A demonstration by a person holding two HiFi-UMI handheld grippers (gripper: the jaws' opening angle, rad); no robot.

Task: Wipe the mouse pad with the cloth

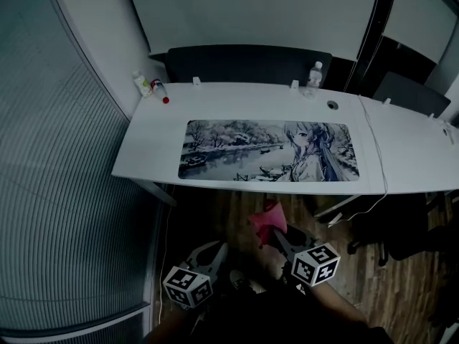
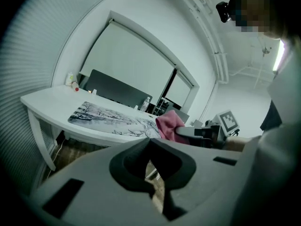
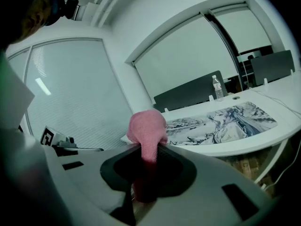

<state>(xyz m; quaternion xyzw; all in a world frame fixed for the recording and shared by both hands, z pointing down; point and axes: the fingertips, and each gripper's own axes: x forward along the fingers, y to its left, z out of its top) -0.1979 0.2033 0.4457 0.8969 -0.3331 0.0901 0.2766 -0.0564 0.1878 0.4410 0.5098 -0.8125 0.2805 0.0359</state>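
Observation:
A long mouse pad (image 1: 269,151) printed with a snowy scene and an anime figure lies flat on the white desk (image 1: 154,138). Both grippers hang low in front of the desk, above the wooden floor. My right gripper (image 1: 270,236) is shut on a pink cloth (image 1: 266,219), which bunches up beyond its jaws (image 3: 146,128). My left gripper (image 1: 215,255) sits to its left, shut with nothing in it. The left gripper view shows the cloth (image 2: 168,123) and the pad (image 2: 110,117) beyond.
A water bottle (image 1: 313,77) stands at the desk's back edge, small bottles (image 1: 143,84) at its far left corner. A cable (image 1: 378,156) runs over the desk's right side. A ribbed glass wall (image 1: 64,192) lies left, and dark chairs (image 1: 401,92) stand behind.

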